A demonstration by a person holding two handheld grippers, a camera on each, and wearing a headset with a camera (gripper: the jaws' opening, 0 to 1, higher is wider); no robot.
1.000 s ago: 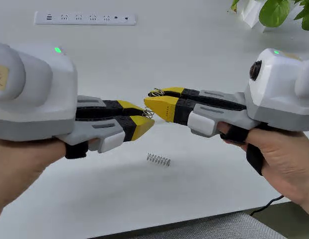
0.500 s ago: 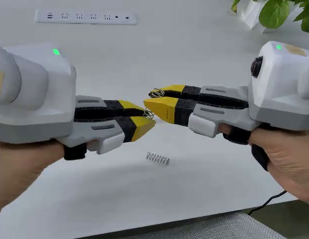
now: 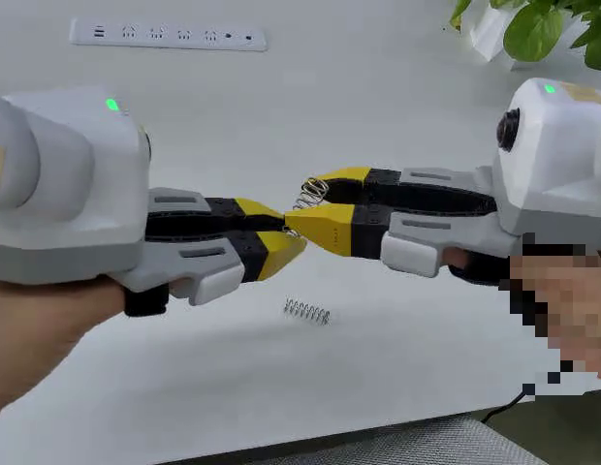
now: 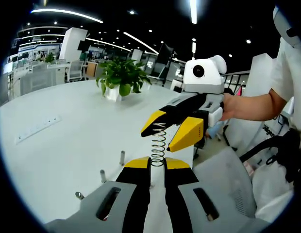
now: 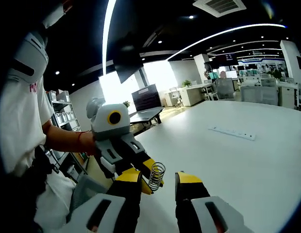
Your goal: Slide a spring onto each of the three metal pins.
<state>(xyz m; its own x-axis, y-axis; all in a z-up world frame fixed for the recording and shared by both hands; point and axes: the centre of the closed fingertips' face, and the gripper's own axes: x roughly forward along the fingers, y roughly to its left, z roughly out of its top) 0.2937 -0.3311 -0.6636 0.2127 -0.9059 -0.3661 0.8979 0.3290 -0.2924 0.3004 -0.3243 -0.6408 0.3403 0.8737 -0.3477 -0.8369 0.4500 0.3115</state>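
Head view: spring (image 3: 308,194), seemingly in left tool (image 3: 289,231), between right tool (image 3: 298,203) jaws.

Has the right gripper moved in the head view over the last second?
Yes. The right gripper has edged rightward, and its lower jaw has dropped toward the loose spring on the table.

Big open-plan office, dark ceiling w/ long white light strips (image 4: 193,9) and a vent (image 5: 219,6); bright window (image 5: 160,77) at the far end, dark monitor (image 5: 148,97) near it, shelving (image 5: 60,104) off to one side. Work surface is a wide white table (image 3: 378,87) w/ a white power strip (image 3: 168,35) lying near its far edge and a green potted plant (image 3: 543,24) in a white pot at the far corner. More desks & chairs (image 4: 43,73) in the bg, grey fabric (image 3: 427,446) just below the table's near edge.
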